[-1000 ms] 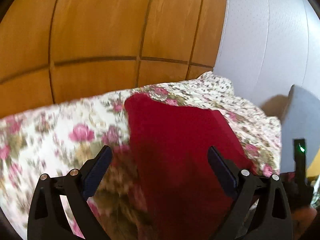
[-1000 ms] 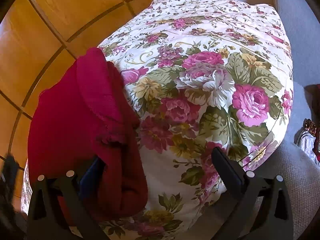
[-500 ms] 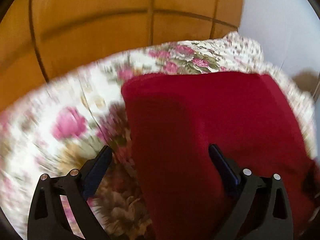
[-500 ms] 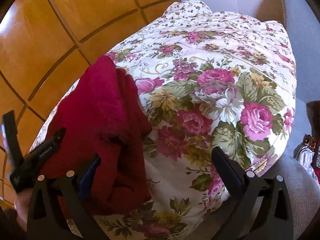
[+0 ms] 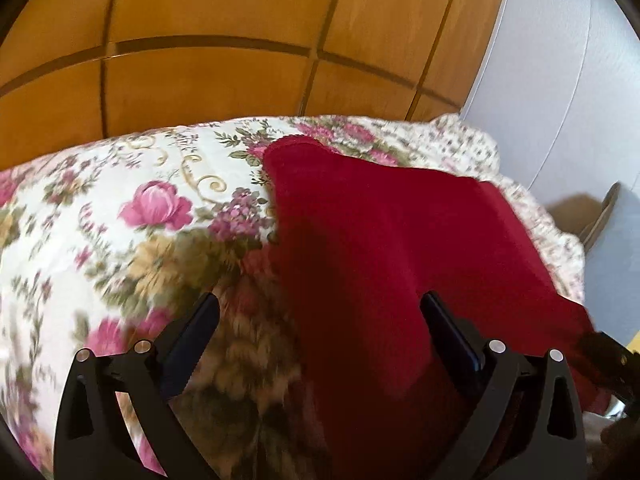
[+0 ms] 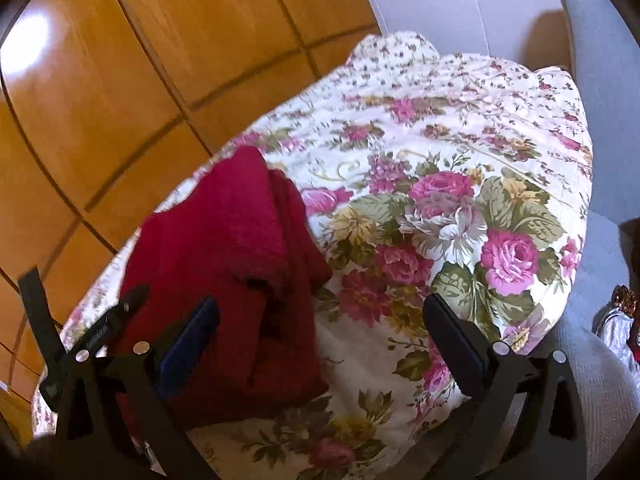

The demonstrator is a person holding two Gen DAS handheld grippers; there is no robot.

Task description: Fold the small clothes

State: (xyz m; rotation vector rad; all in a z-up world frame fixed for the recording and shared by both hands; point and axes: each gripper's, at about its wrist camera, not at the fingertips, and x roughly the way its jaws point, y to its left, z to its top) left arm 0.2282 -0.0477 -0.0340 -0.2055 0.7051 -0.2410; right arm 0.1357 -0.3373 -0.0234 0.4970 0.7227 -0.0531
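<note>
Floral quilt carries soft, limp red garment between my wide left jaws; I'd pinch its hem.

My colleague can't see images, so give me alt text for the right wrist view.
A folded red garment lies on a floral quilt, beside wooden panels. The open right hand-held gripper hovers over it, holding nothing; the left hand-held gripper pokes in at left.
</note>
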